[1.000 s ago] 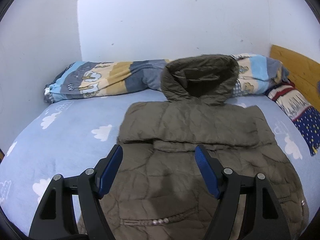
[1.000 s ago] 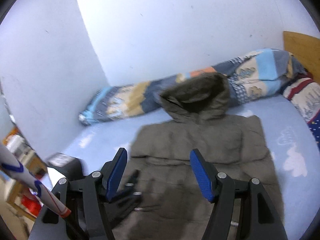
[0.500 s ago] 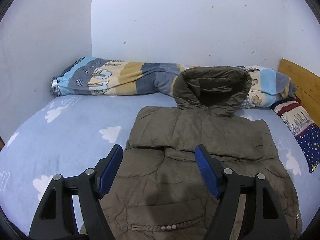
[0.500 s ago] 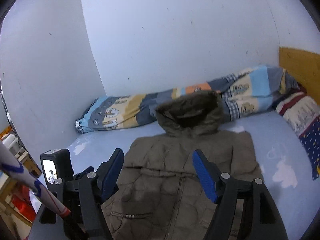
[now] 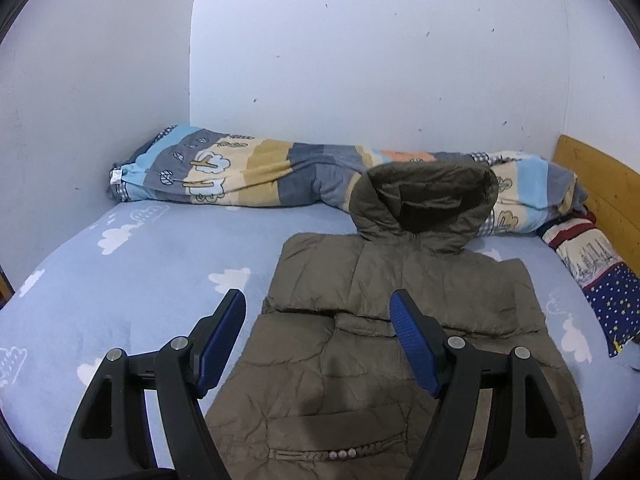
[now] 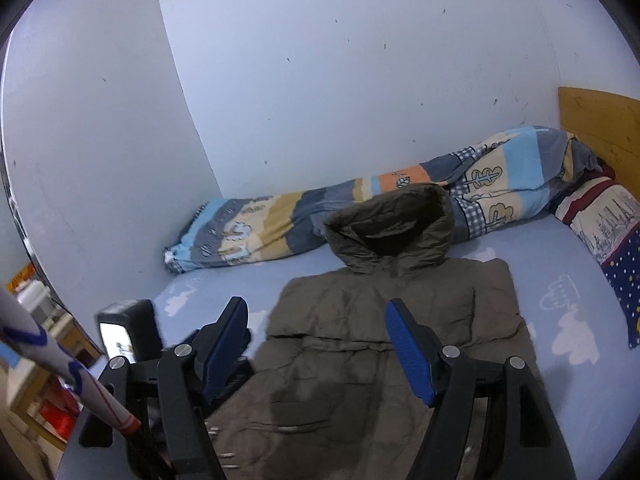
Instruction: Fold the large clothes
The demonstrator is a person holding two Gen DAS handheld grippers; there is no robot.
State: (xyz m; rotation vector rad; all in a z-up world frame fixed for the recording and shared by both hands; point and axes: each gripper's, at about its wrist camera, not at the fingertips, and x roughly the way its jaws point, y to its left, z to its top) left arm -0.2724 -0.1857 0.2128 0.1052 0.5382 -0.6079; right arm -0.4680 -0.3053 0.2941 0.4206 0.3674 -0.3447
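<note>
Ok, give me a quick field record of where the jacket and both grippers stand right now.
jacket: olive hooded jacket lying flat on the bed sheet, sleeves folded in across the chest
hood: hood resting against the rolled quilt
left gripper: left gripper open, above the jacket, holding nothing
right gripper: right gripper open, jaws have just been opening, nothing between them

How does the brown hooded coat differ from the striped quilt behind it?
The coat is one plain olive-brown colour; the quilt has blue, tan and grey patches with cartoon prints. The coat lies spread flat, sleeves folded in; the quilt is bundled into a long roll against the wall. Both rest on the cloud-print bed sheet.
</note>
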